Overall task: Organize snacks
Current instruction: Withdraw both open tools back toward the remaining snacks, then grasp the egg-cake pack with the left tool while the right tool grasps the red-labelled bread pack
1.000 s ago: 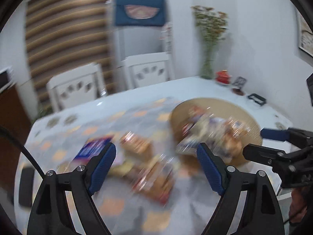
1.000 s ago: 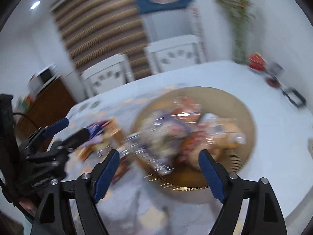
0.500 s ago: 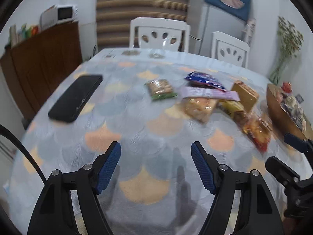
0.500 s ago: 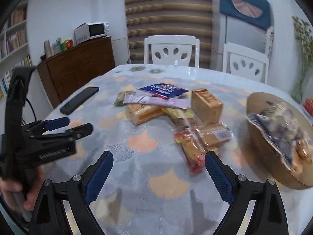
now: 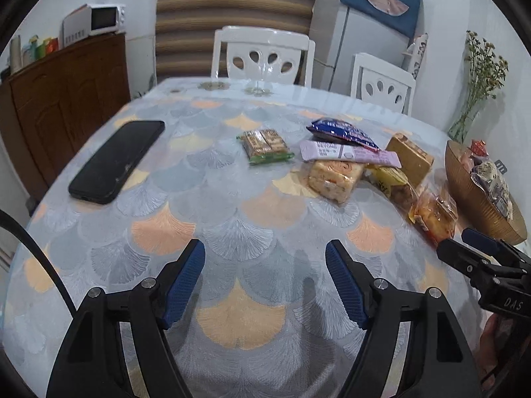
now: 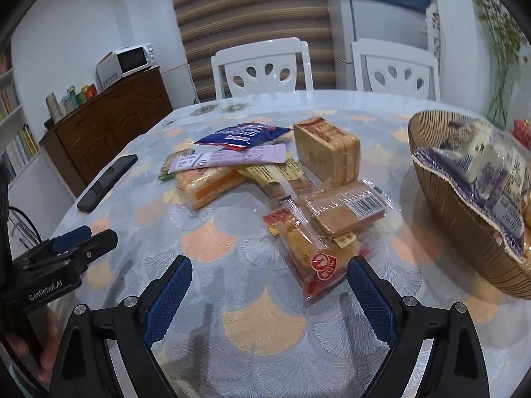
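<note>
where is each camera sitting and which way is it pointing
Left wrist: on the left gripper, facing across the table at the phone; own open jaws and the right gripper show.
Right wrist: on the right gripper, facing the snack pile and basket; the left gripper shows.
Shared: phone, blue snack packet, basket.

Cloth bare nr tongs; snacks block right.

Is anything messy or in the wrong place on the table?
Yes. Several snack packets lie in a loose heap on the tablecloth, some overlapping, instead of in the basket. A black phone also lies among the snacks' table space.
</note>
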